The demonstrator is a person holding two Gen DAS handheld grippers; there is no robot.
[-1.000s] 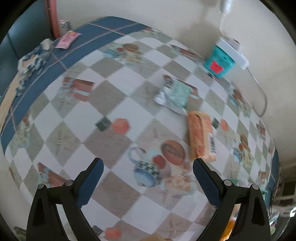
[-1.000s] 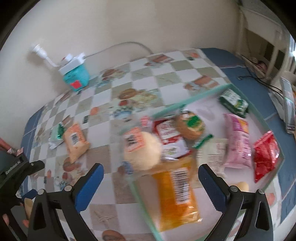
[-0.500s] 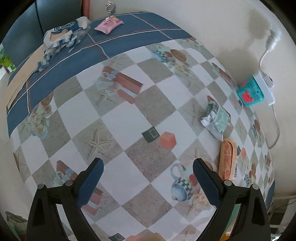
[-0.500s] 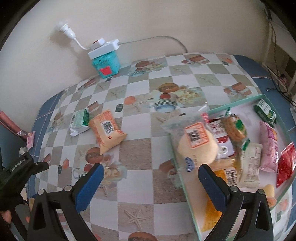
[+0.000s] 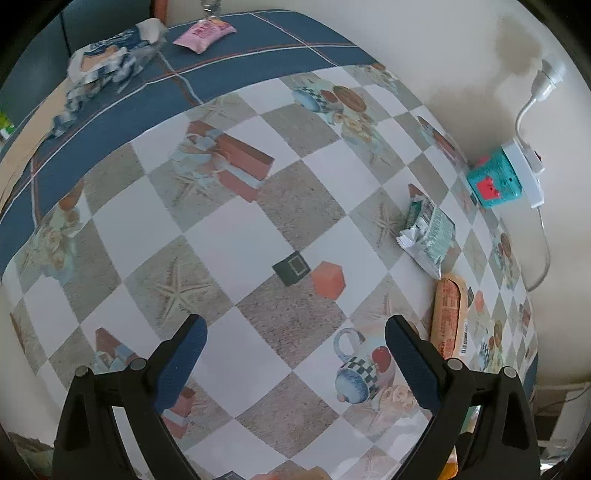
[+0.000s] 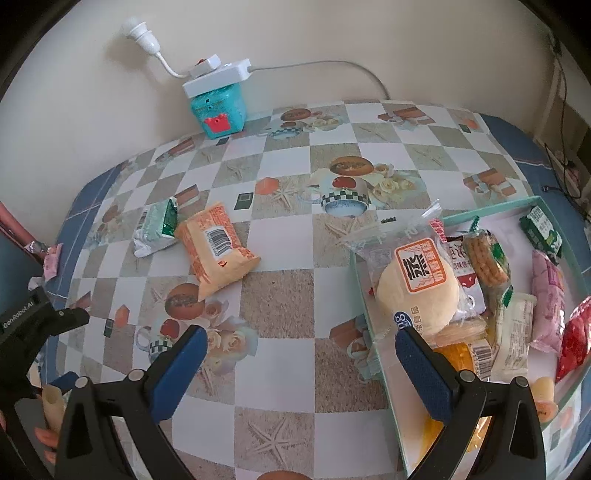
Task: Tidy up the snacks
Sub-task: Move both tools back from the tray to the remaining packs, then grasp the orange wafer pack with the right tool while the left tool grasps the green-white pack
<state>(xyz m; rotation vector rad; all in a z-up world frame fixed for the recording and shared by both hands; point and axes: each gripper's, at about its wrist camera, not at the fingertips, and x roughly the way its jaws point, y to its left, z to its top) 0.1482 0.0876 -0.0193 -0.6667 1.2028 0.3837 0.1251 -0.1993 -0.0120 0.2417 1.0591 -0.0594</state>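
Observation:
An orange snack packet (image 6: 214, 251) and a green-and-white packet (image 6: 155, 227) lie loose on the checked tablecloth, left of centre in the right wrist view. A teal-rimmed tray (image 6: 491, 205) at the right holds several snacks, with a round bun in clear wrap (image 6: 417, 291) at its near corner. My right gripper (image 6: 295, 354) is open above bare cloth between the orange packet and the tray. My left gripper (image 5: 293, 350) is open and empty too; the orange packet (image 5: 448, 317) and the green packet (image 5: 426, 232) lie to its right. A pink packet (image 5: 203, 33) rests far off on the blue border.
A teal box (image 6: 218, 109) with a white power strip on top stands against the wall, its cord trailing right. A crumpled blue-and-white wrapper (image 5: 110, 62) lies at the far left table edge. The left gripper's body and a person's fingers (image 6: 44, 443) show at lower left.
The left wrist view has swung left, sliding the orange and green packets to its right edge. My right gripper has pulled back left from over the tray to the open cloth.

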